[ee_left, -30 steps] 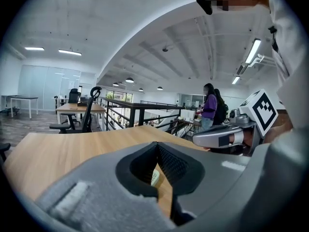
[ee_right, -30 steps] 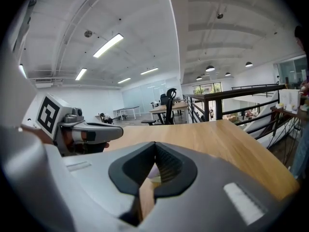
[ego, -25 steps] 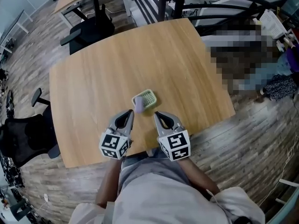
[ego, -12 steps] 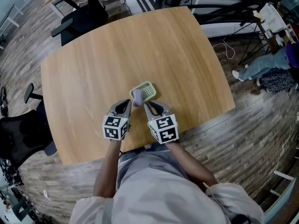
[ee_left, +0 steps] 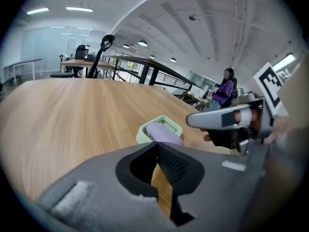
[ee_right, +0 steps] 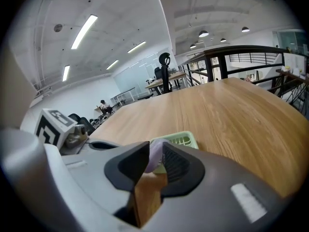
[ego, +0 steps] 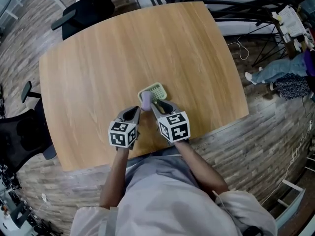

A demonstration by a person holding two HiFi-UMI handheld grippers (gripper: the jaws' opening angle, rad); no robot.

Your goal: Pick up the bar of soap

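Observation:
A lilac bar of soap (ego: 146, 100) lies on a pale green slotted soap dish (ego: 154, 91) near the front of the wooden table (ego: 98, 58). My right gripper (ego: 155, 105) points at it from the near right. In the right gripper view the soap (ee_right: 154, 161) shows in the narrow gap between the open jaws of that gripper (ee_right: 155, 154), with the dish (ee_right: 182, 140) behind. Whether the pads touch the soap I cannot tell. My left gripper (ego: 134, 113) is shut and empty, just short of the dish. The soap (ee_left: 164, 133) lies ahead of it.
The table's front edge runs close behind both grippers. Black office chairs stand at the far side (ego: 81, 16) and at the left (ego: 19, 132). Black railings and a person's legs (ego: 283, 75) are off the table's right side.
Both grippers have moved forward toward the soap dish. The right one has swung left, so that its jaws now reach the soap. The soap and dish have stayed in place.

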